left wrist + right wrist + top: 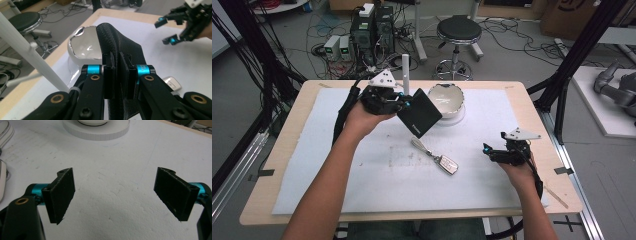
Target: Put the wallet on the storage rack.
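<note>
High view: the left gripper (404, 102) holds a black wallet (419, 113) up off the white mat (337, 165), just in front of the white bowl (447, 100).
Left gripper's grip: clamped tight on the wallet. In the left gripper view the two pads squeeze the wallet (120, 50) by its thin edge.
Where the wallet is from the bowl: at the bowl's left front side, very near it, partly covering its rim as seen from above. It is up in the air, not lying on the mat.
Which way the wallet points: it is tilted like a diamond, one corner down toward the mat and one corner up toward the bowl. Its long side runs away from the left gripper toward the bowl.
Nearer hand: the left one, since it has the wallet. The right gripper (494, 152) is well apart from the bowl, to the bowl's right front.
Right gripper's grip: jaws spread wide, with nothing between them.
Key fob (446, 164): lies flat on the mat in front of the bowl, between the two hands.
Likely next move: I think the wallet goes over to the bowl, so it must travel a little right and back.
</note>
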